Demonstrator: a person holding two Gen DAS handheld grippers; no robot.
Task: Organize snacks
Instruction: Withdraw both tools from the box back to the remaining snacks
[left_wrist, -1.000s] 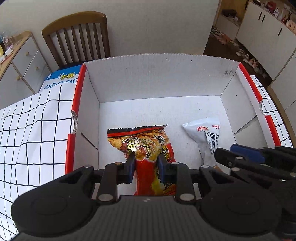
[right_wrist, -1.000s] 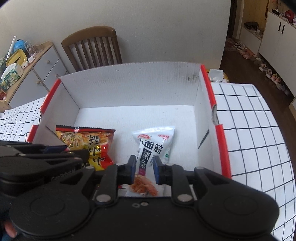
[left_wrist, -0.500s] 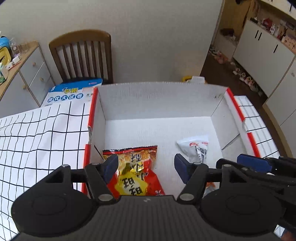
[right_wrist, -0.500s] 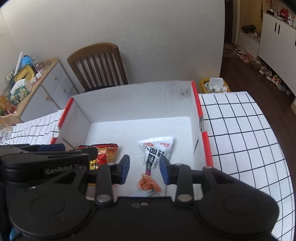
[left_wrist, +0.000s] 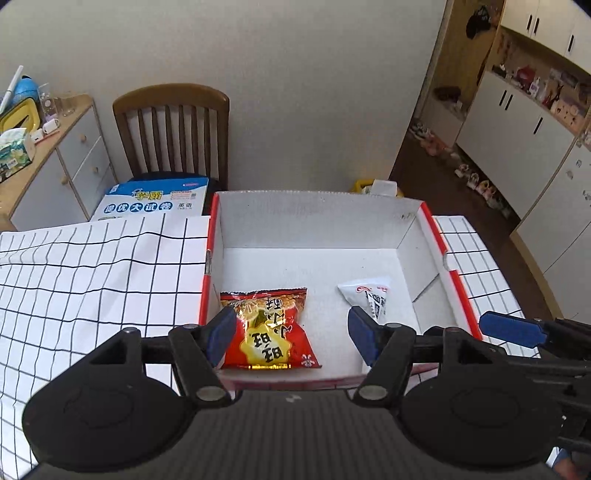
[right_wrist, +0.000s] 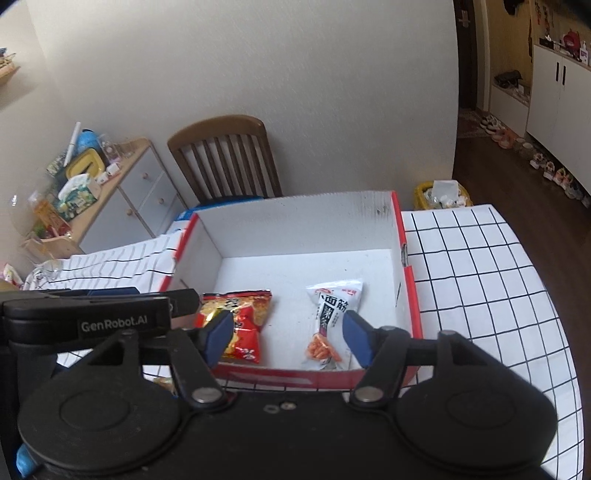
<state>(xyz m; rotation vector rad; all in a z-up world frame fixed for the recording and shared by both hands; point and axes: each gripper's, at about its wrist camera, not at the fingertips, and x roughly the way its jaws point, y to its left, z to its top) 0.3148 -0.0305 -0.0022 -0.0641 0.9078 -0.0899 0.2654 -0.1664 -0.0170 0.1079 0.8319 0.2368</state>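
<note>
- Left gripper (left_wrist: 291, 334): two black arms with blue pads, jaws standing well apart after opening, gripping nothing; it hangs above the near end of the box.
- Right gripper (right_wrist: 288, 334): same build, jaws just opened wide, nothing between the pads; also above the box's near wall.
- Two snack packets, both lying flat and loose on the box floor, apart from each other:
  - red and gold packet (left_wrist: 269, 328), glossy crinkled foil with serrated top edge, near the left wall;
  - white packet (right_wrist: 332, 317), smooth film with a clear window showing orange strips, toward the right wall.
- One cardboard box (left_wrist: 314, 218): open-topped, rectangular, white corrugated inside, red outside edges.
- One tablecloth (left_wrist: 92, 277): white fabric with black grid lines, rumpled at left, under the box.
- One blue and white printed carton (left_wrist: 155, 201) behind the table's far edge.
- One wooden chair (left_wrist: 173, 125), slatted back, against the plain wall.
</note>
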